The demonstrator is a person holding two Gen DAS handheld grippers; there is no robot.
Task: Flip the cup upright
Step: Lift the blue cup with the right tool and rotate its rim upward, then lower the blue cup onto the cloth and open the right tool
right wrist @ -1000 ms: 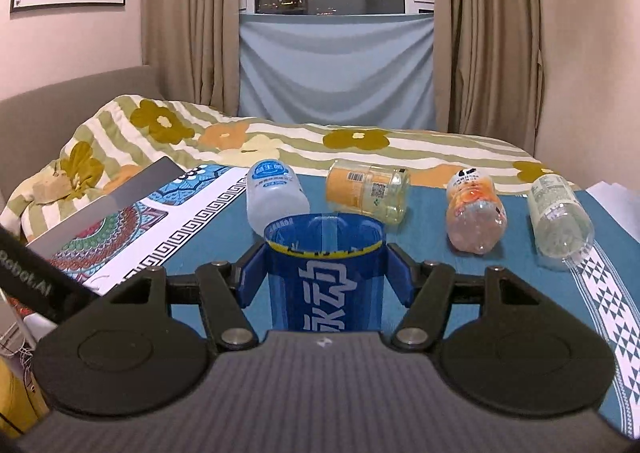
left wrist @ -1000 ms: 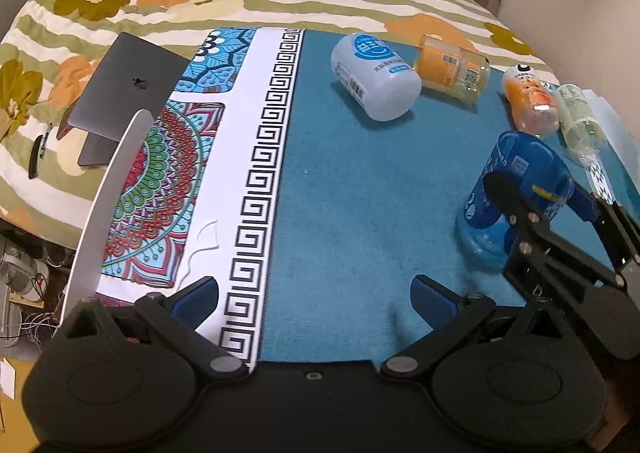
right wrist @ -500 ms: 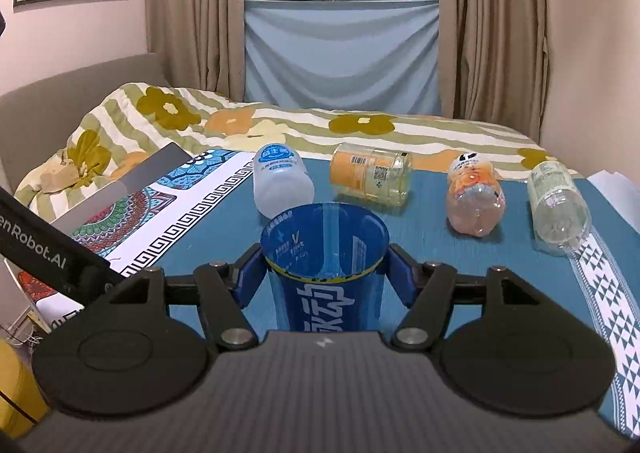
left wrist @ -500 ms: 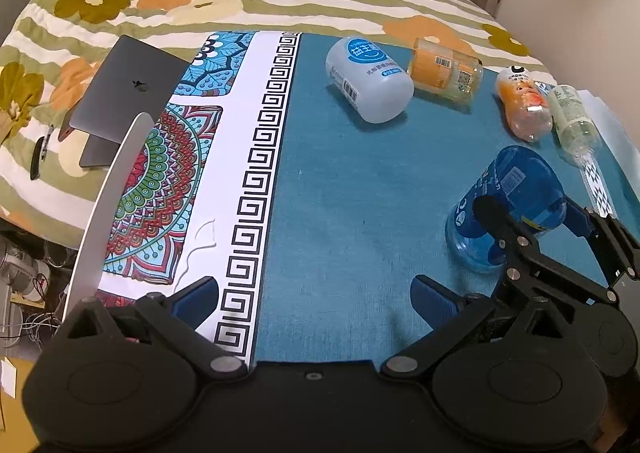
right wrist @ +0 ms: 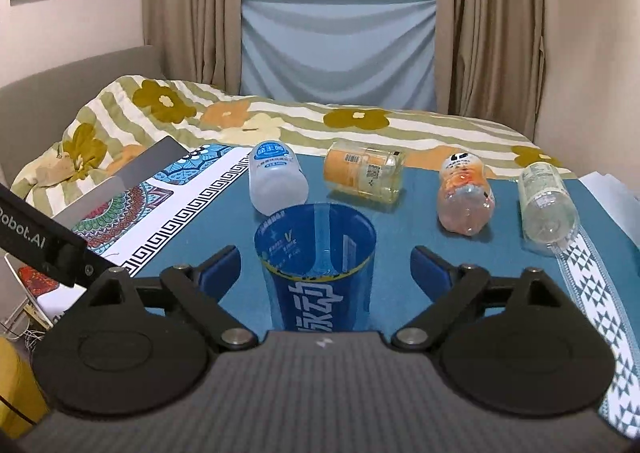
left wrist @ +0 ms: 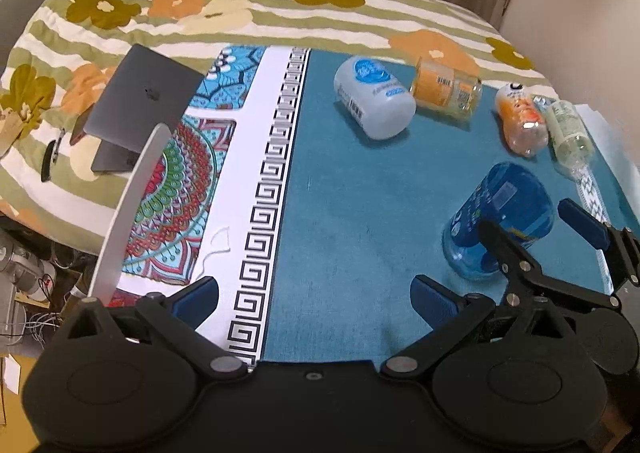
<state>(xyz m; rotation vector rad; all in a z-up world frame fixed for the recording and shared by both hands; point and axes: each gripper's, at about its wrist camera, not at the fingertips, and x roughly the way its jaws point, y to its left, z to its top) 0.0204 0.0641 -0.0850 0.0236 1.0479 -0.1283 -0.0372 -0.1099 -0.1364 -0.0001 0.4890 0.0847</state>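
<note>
Between my right claw's (right wrist: 325, 271) spread fingers stood the blue cup (right wrist: 316, 253), mouth up on the cloth (left wrist: 360, 193), released. My left claw (left wrist: 314, 299) hung open nearby. Next, I judged, came backing straight away without nudging it.

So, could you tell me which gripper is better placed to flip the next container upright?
The right gripper: open around the upright blue cup, it faces the fallen bottles. The left gripper hangs open farther back.
</note>
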